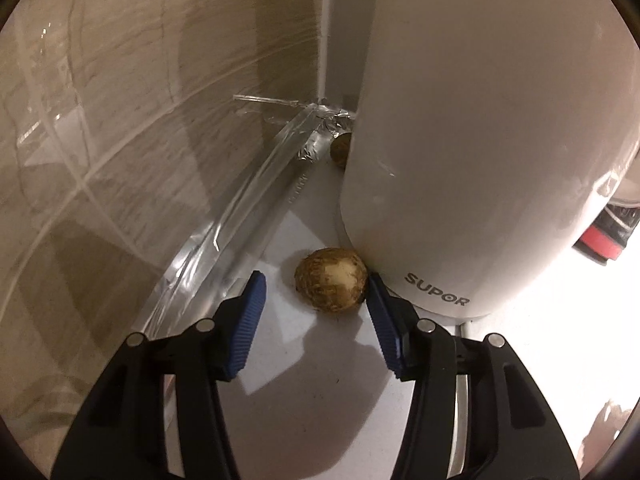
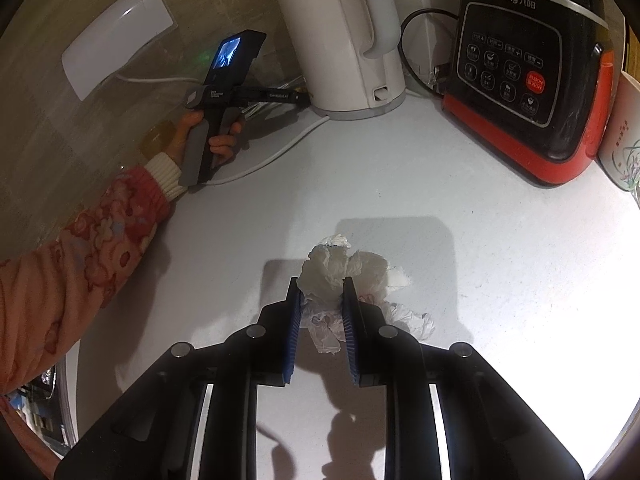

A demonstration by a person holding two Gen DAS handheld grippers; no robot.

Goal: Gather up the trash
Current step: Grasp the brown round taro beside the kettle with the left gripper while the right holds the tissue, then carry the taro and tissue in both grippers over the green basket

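Observation:
In the left wrist view a brown, rough round piece of food waste [image 1: 331, 280] lies on the white counter against the base of a white SUPOR kettle [image 1: 472, 128]. My left gripper [image 1: 316, 284] is open, its blue pads on either side of the piece, the right pad near the kettle. A second brown piece [image 1: 341, 148] sits behind the kettle in the corner. In the right wrist view my right gripper [image 2: 322, 286] is shut on a crumpled white tissue [image 2: 340, 268], held just above the counter. The left gripper's body [image 2: 224, 92] shows beside the kettle [image 2: 344, 36].
A tiled wall [image 1: 120, 120] with silver foil tape [image 1: 256, 208] along its base runs close on the left. A black and red Joyoung appliance [image 2: 532, 76] stands at the back right, a floral mug [image 2: 620, 148] beside it. A white power cord [image 2: 272, 156] and wall socket [image 2: 116, 36] are at the left.

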